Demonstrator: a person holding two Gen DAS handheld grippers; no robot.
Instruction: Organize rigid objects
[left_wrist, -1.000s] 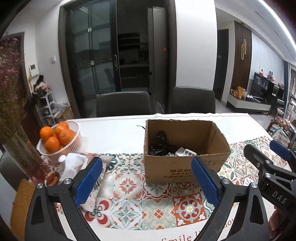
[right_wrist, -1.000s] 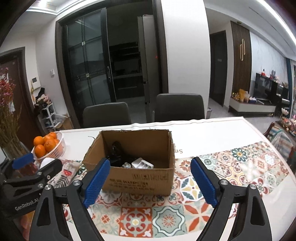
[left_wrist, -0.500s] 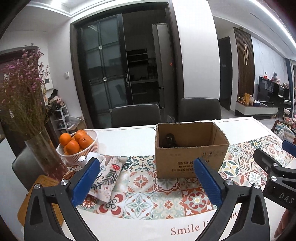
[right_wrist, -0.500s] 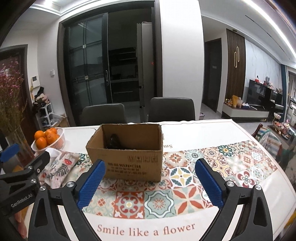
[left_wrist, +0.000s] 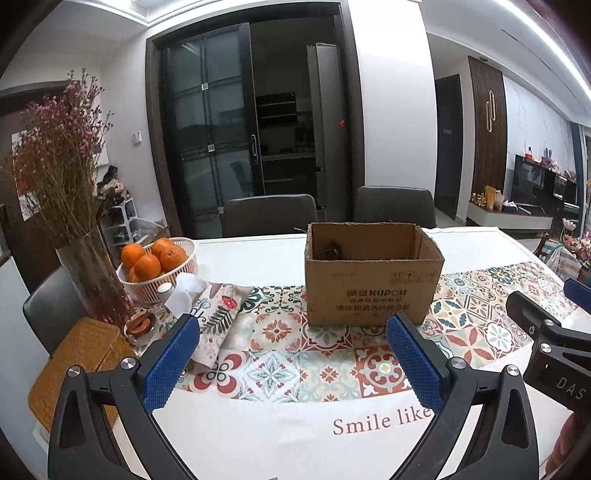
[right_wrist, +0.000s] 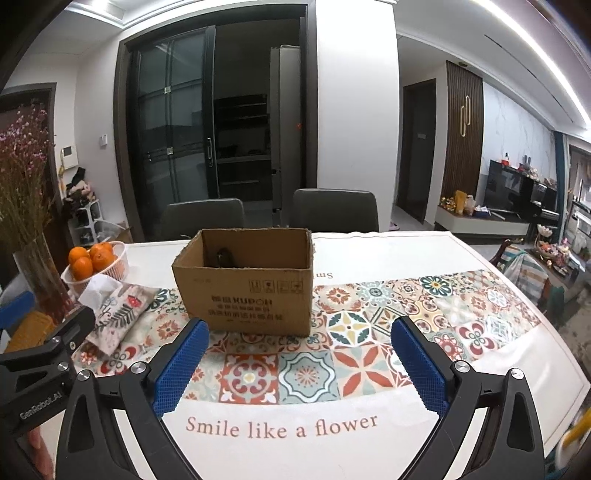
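Observation:
An open cardboard box (left_wrist: 373, 284) (right_wrist: 247, 291) stands on the patterned table runner (left_wrist: 280, 365) (right_wrist: 332, 354). Only a dark object (left_wrist: 332, 252) (right_wrist: 222, 256) shows above its near wall; the rest of its contents is hidden. My left gripper (left_wrist: 291, 363) is open, empty, and held back from the box near the table's front edge. My right gripper (right_wrist: 297, 367) is also open wide with nothing between its blue pads (right_wrist: 179, 367). Each gripper shows at the edge of the other's view, the two side by side.
A white basket of oranges (left_wrist: 157, 262) (right_wrist: 94, 260), a glass vase of dried flowers (left_wrist: 92, 273), a floral pouch with tissue (left_wrist: 214, 317) (right_wrist: 118, 314) and a woven mat (left_wrist: 81, 365) sit left. Two grey chairs (left_wrist: 269, 216) stand behind the table.
Both grippers have pulled back from the box toward the table's front edge; the box looks smaller and its contents are mostly hidden now. The right jaws have spread a little wider.

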